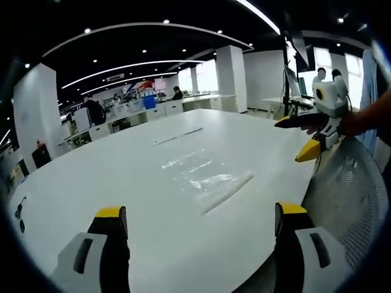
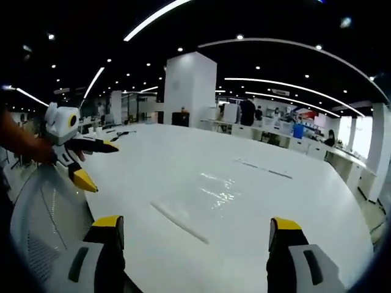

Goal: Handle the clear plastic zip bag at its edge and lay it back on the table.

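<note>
Two grippers were held up over the edge of a big white table (image 1: 122,177), one in each of a person's hands. The left gripper (image 1: 201,223) pointed across the table with its two yellow-tipped jaws spread wide apart, and nothing was between them. The right gripper (image 2: 198,229) was the same: jaws wide apart, holding nothing.

In the left gripper view, the right gripper (image 1: 308,137) showed at the far right, held up in the air off the table edge. A hand (image 1: 342,122) and bare forearm gripped it from the right side. In the right gripper view, the left gripper (image 2: 91,162) showed at the left, also held by a hand (image 2: 36,149), with its jaws open.

There was one clear plastic zip bag (image 1: 204,177). It lay flat on the table, near the edge closest to the grippers, and neither gripper touched it. It was shiny and hard to see. Its white zip strip (image 1: 226,192) ran along the near side of it. In the right gripper view the bag (image 2: 214,192) lay ahead, between the jaws.

One grey mesh chair back (image 1: 348,189) stood just beside the table edge, under the grippers.

Far back in the room there were desks (image 1: 183,104), one big white pillar (image 2: 189,88), and a few people, too small to count well.
</note>
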